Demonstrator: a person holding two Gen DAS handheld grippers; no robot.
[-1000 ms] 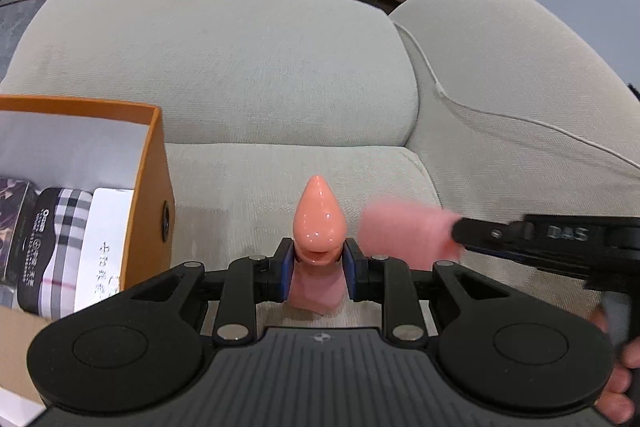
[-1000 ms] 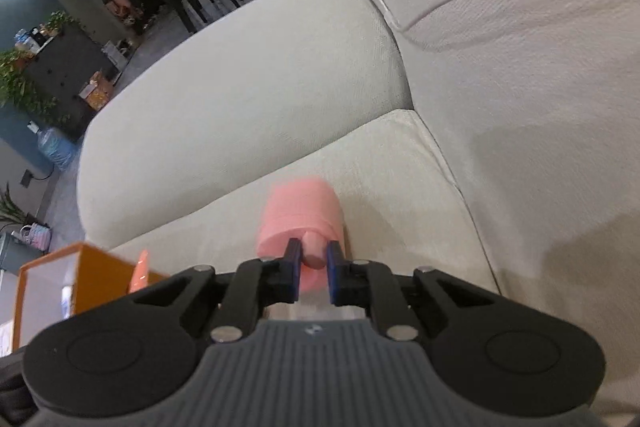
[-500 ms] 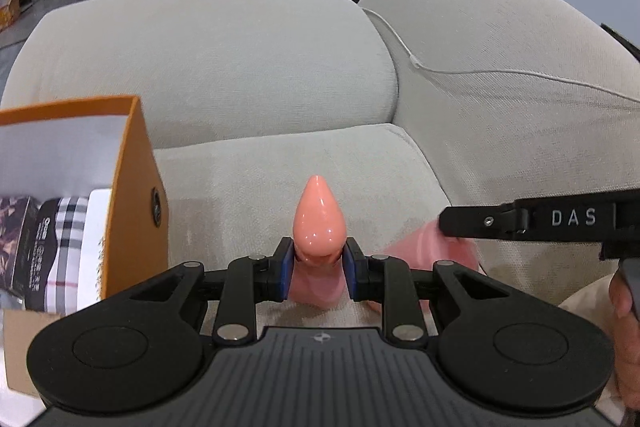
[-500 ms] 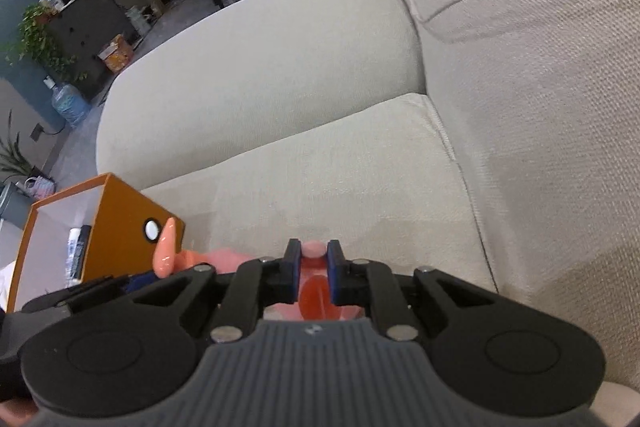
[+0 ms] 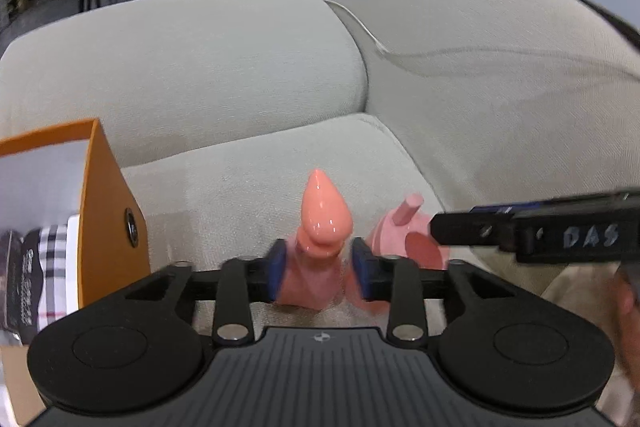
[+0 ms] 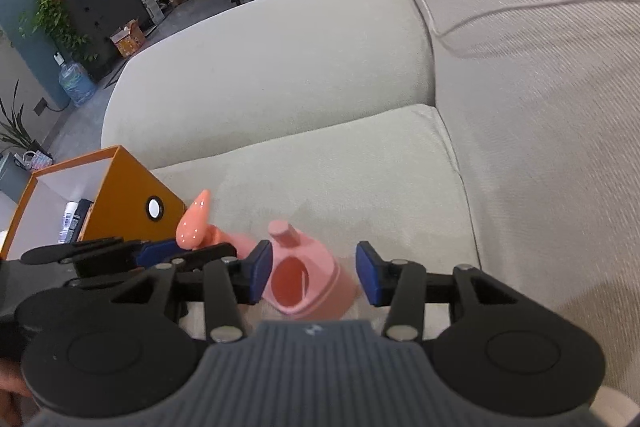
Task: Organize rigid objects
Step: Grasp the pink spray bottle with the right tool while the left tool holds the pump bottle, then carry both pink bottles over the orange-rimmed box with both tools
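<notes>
A glossy pink cone-tipped piece [image 5: 322,227] stands on the beige sofa seat between the fingers of my left gripper [image 5: 320,269], whose blue pads have a small gap on each side; it also shows in the right wrist view [image 6: 194,225]. A pink cup-shaped piece with a peg [image 6: 306,273] rests on the seat between the wide-open fingers of my right gripper [image 6: 314,277], untouched. In the left wrist view the cup piece [image 5: 404,239] lies just right of the cone, with the right gripper's black arm [image 5: 532,231] beside it.
An orange box [image 5: 106,203] with a white inside stands at the left on the seat and holds a plaid-printed pack [image 5: 40,267]. The box also shows in the right wrist view [image 6: 132,195]. The sofa armrest [image 5: 180,67] and backrest [image 5: 500,87] rise behind.
My right gripper has opened and let go of the pink cup piece, which now sits on the seat. My left gripper's fingers have loosened around the cone piece. Both views shifted slightly.
</notes>
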